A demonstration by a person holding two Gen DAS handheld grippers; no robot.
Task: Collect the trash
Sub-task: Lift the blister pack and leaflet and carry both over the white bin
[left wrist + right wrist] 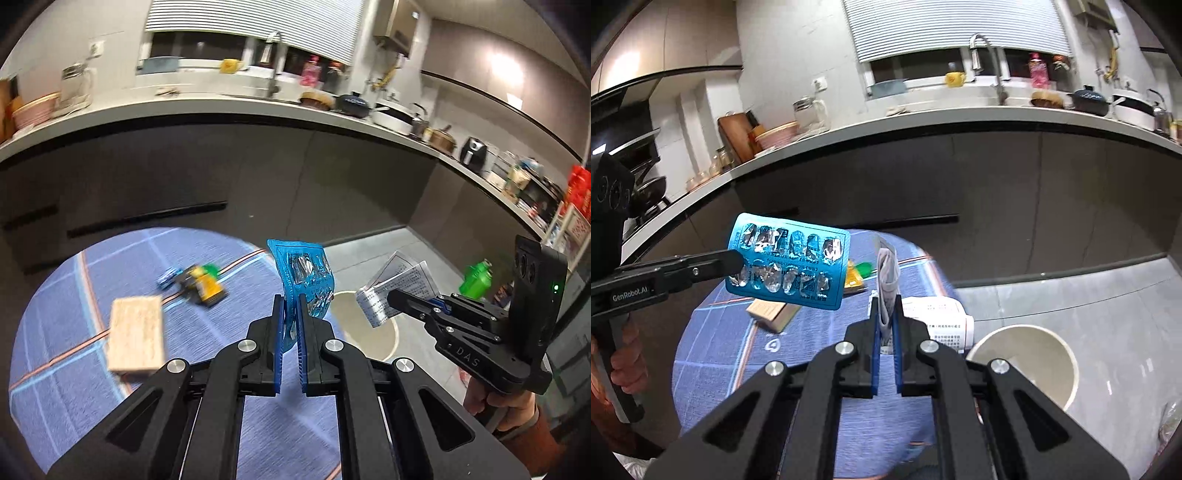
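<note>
My left gripper [290,301] is shut on a blue used pill blister pack [304,275], held up above the round table; it also shows in the right wrist view [790,260]. My right gripper [886,306] is shut on a folded printed paper leaflet [888,280], which also shows in the left wrist view [397,288] above the bin. A round cream trash bin [1027,365] stands on the floor right of the table, also in the left wrist view [376,332].
A round table with a blue checked cloth [92,369] holds a cardboard box [136,338], a yellow-green wrapper [205,282] and a small blue item [168,278]. A dark kitchen counter [258,166] runs behind. A green bottle [476,278] stands far right.
</note>
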